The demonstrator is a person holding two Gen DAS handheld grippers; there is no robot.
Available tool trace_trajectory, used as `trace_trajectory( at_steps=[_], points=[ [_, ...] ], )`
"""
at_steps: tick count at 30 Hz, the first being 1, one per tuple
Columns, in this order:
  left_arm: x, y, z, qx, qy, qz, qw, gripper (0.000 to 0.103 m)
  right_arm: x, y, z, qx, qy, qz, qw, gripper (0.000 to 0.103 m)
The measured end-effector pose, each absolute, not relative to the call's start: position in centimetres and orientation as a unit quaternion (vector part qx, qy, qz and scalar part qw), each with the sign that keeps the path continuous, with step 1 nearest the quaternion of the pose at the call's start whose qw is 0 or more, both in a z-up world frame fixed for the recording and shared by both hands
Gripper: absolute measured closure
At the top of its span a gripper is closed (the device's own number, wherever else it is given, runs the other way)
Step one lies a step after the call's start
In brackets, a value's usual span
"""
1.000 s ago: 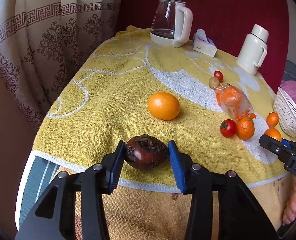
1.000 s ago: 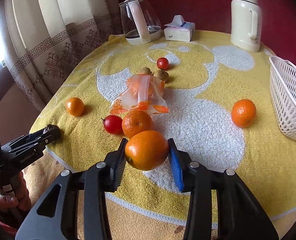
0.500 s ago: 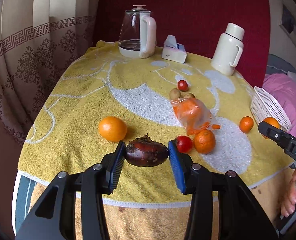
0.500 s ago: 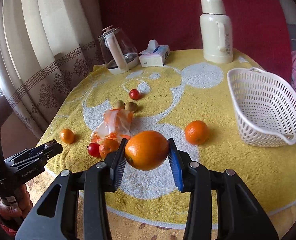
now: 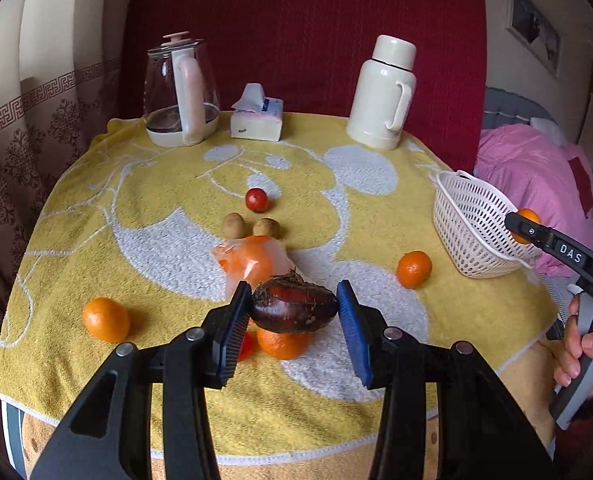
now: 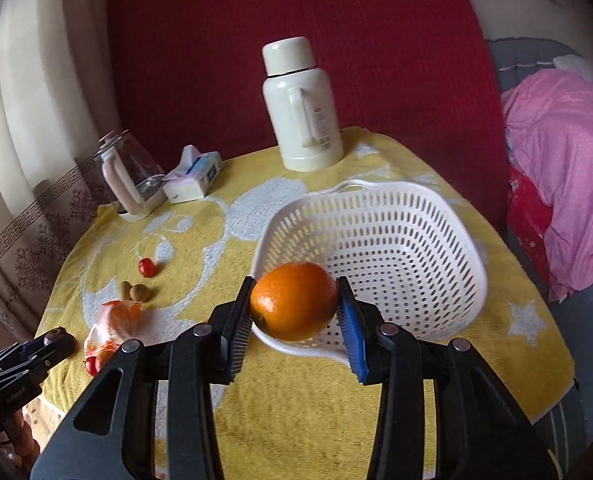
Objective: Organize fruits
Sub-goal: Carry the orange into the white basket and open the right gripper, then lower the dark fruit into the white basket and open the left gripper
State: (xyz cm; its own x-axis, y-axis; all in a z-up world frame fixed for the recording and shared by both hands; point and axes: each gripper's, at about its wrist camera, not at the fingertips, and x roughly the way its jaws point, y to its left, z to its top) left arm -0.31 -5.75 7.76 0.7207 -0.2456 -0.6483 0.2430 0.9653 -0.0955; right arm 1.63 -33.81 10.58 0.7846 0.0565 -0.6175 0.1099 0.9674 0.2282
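Note:
My left gripper (image 5: pixel 294 312) is shut on a dark purple-brown fruit (image 5: pixel 294 309), held above the front of the table. My right gripper (image 6: pixel 294 306) is shut on a large orange (image 6: pixel 294 300), held just before the near rim of the white basket (image 6: pixel 416 248). The basket (image 5: pixel 468 232) stands at the table's right edge and looks empty. On the yellow towel lie oranges (image 5: pixel 106 319) (image 5: pixel 414 269) (image 5: pixel 282 344), two red tomatoes (image 5: pixel 256 199) (image 5: pixel 245 346), two kiwis (image 5: pixel 233 225) and an orange plastic bag (image 5: pixel 252 260).
A glass kettle (image 5: pixel 180 92), a tissue box (image 5: pixel 258 118) and a white thermos (image 5: pixel 384 94) stand at the back of the table. A curtain hangs at the left. A pink blanket (image 5: pixel 536 176) lies on a bed at the right.
Both grippers have lifted and swung right with their fruits. The right gripper has carried the orange from the table's front to the basket's near rim.

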Motion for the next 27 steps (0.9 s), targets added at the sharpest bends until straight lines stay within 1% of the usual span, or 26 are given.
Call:
trace_trajectory(
  at_steps=[4, 6, 8, 17, 24, 27],
  points=[
    [0.3, -7.6, 8.2, 0.005, 0.347, -0.149, 0.926, 0.059, 2.3, -35.6, 9.8, 0.129, 0.335, -0.029, 0.933, 0.061],
    [0.5, -8.5, 8.4, 0.007, 0.346, -0.158, 0.925, 0.059, 2.3, -36.3, 9.7, 0.133, 0.333, -0.032, 0.933, 0.059],
    [0.8, -9.4, 8.5, 0.008, 0.346, -0.166, 0.923, 0.059, 2.1, -36.8, 9.8, 0.138, 0.325, -0.034, 0.935, 0.045],
    [2.0, -13.8, 9.6, 0.017, 0.336, -0.210, 0.918, 0.059, 0.9, -38.7, 10.0, 0.163, 0.306, -0.047, 0.937, 0.045],
    [3.5, -19.0, 10.3, 0.021, 0.331, -0.262, 0.906, 0.059, 0.1, -40.2, 10.4, 0.183, 0.287, -0.064, 0.938, 0.045],
    [3.9, -21.4, 10.2, 0.024, 0.333, -0.284, 0.899, 0.059, -0.2, -40.9, 10.4, 0.192, 0.285, -0.074, 0.936, 0.042]
  ],
)
